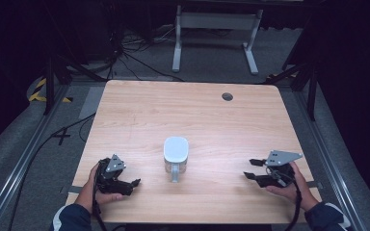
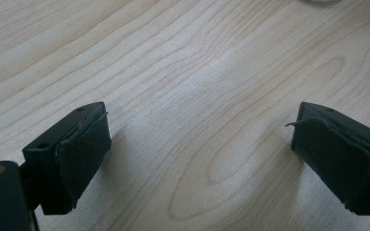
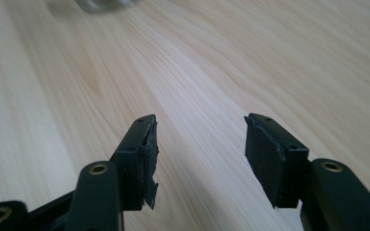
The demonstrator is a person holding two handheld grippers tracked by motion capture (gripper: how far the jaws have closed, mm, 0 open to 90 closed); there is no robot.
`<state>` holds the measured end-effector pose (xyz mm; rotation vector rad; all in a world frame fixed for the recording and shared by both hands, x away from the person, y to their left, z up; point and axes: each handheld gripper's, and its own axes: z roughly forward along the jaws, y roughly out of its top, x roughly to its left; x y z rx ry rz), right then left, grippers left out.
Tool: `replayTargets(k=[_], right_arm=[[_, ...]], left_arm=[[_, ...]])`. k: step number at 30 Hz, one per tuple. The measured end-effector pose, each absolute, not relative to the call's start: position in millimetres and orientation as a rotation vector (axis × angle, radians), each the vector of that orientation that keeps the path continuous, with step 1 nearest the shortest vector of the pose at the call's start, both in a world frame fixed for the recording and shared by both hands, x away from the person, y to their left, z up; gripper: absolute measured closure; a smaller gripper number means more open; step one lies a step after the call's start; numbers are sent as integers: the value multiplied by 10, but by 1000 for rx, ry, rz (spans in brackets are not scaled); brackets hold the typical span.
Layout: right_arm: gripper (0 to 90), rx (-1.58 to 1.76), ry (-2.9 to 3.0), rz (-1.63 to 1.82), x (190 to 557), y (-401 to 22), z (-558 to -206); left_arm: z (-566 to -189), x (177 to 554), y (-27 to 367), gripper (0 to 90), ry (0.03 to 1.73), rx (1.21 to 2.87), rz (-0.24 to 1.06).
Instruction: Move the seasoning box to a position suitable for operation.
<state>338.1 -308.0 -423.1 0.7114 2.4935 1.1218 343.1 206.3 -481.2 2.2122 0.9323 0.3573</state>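
A clear glass mug with a white lid and a handle pointing toward the near edge stands at the middle of the wooden table. My left gripper rests low at the near left, held in a hand, jaws pointing right toward the mug. In the left gripper view it is wide open over bare wood. My right gripper is at the near right, jaws pointing left toward the mug. In the right gripper view it is open and holds nothing, and the mug's base shows blurred at the top.
A round cable hole sits near the table's far right edge. Beyond the table stand a white desk frame and loose cables on the grey floor. Metal rails run along both sides.
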Motion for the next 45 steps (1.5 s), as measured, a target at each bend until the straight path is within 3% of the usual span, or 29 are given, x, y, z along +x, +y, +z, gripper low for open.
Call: replayTargets(k=[10,19,31,41,45], right_arm=[[557,438,2570,1358,3295,-1959,-4147],[588,328,2643,1340,3323,-1340,-4343],[628,283,2669,1356,3435,-1142,-4409],[760,281,2641,1339,3471,-1050,-4432],[767,274,2662,1331,3476,-1106,-4414]], left_arm=[[-4807,3443,2061,67,926,2221,348],[-4808,3442,2061,67,926,2220,348],[-4810,3429,2051,69,949,2207,360],[-4809,3427,2050,69,953,2205,362],[-4810,3427,2049,69,954,2205,362]])
